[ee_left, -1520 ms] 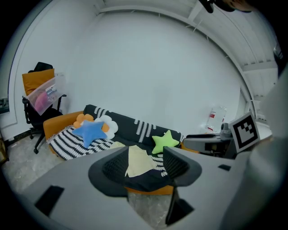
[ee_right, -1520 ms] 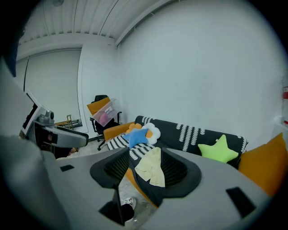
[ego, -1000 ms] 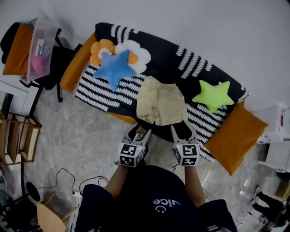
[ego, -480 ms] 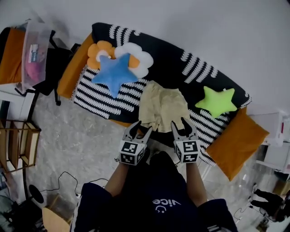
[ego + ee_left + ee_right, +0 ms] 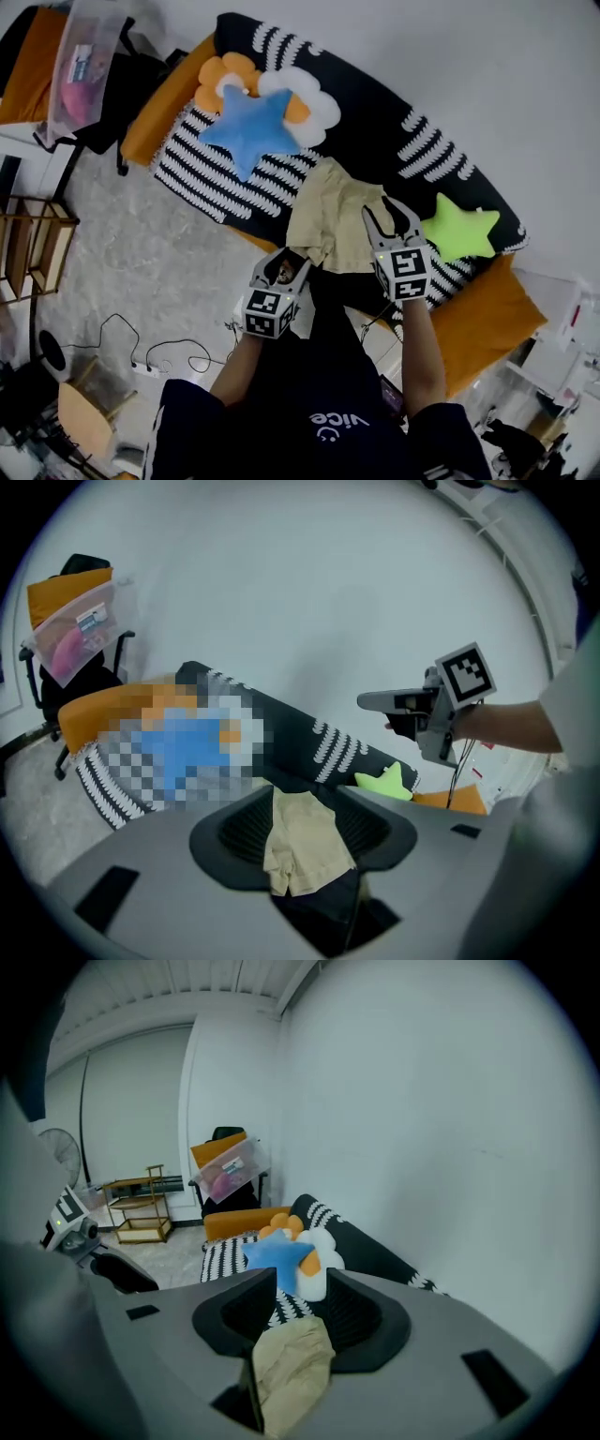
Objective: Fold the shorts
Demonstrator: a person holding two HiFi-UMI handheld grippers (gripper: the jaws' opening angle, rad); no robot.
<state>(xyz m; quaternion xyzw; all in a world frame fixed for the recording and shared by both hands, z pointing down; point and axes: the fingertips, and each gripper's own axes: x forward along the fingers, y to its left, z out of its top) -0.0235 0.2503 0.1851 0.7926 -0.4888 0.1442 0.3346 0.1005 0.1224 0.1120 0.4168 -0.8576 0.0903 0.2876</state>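
Head view: shorts [image 5: 330,211] lie on the seat of the sofa [image 5: 375,122], waistband toward the backrest, leg hems at the front edge, cloth a bit rumpled. Right gripper [image 5: 389,217] hangs over the shorts' right side, jaws spread; its own view shows beige cloth between them with nothing pinched. Left gripper [image 5: 284,269] sits just off the front edge near the left hem, jaws also spread, with the shorts framed further off between them. Risks, as I read it: the grippers stand at unequal reach, so grabbing now would likely pull the fold skewed. The seat is soft, so a deep bite could catch the striped throw [image 5: 202,173] along with the shorts, or take only the top layer. The hems are close to the edge, so a drag toward the person could slide the garment off. The green star cushion [image 5: 457,232] is just beside the right gripper and could get knocked. Hard to tell: the shorts' right edge is covered by the right gripper in the head view, so I can't say whether the cloth is doubled there or whether the tips touch it. The fisheye in both gripper views makes depth to the cloth unreliable.
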